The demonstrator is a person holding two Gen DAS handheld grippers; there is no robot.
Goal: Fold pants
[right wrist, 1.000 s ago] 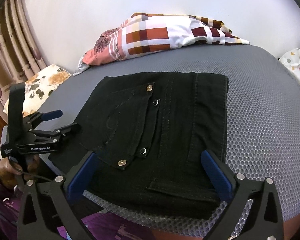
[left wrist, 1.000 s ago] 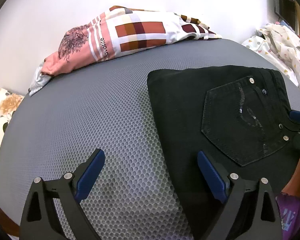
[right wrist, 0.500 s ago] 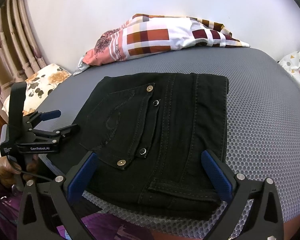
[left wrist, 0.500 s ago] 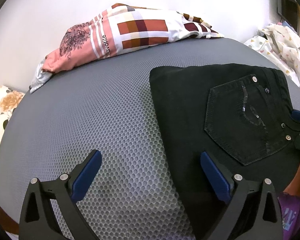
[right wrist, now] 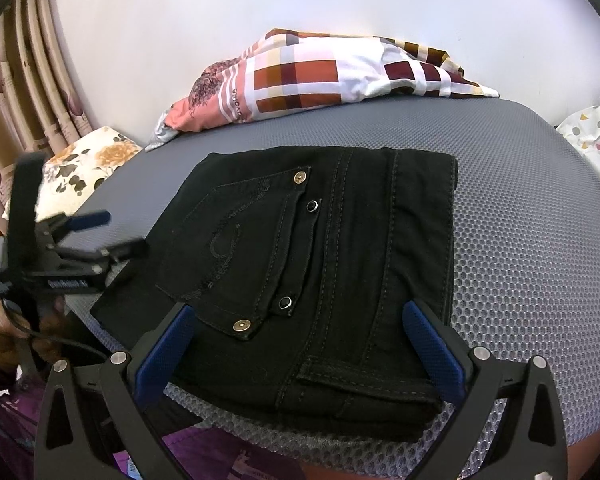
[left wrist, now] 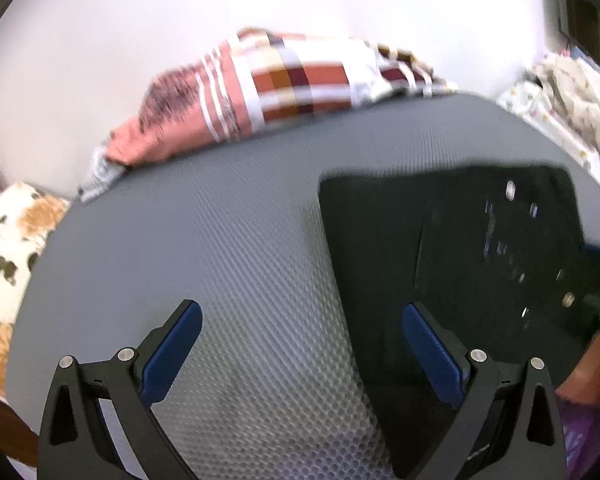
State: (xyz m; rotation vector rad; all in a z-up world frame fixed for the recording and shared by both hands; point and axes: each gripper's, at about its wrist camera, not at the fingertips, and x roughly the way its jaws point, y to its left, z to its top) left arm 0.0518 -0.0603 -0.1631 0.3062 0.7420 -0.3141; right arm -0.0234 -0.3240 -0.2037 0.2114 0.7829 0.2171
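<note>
The black pants (right wrist: pixel 324 256) lie folded into a compact rectangle on the grey mesh mattress (right wrist: pixel 520 240), back pocket up. They show blurred at the right of the left wrist view (left wrist: pixel 452 256). My right gripper (right wrist: pixel 296 344) is open and empty, hovering over the pants' near edge. My left gripper (left wrist: pixel 300 344) is open and empty over bare mattress (left wrist: pixel 180 248) beside the pants' left edge; it also shows in the right wrist view (right wrist: pixel 100 236).
A checked pillow (right wrist: pixel 320 76) lies along the far wall. A floral cushion (right wrist: pixel 80 164) sits at the left. Patterned white cloth (left wrist: pixel 572 108) is heaped at the right. The mattress's near edge runs just under both grippers.
The left gripper has lifted and shifted, blurring its view; the pants sit lower and further right in it. The right gripper has barely moved. Pants unchanged.
</note>
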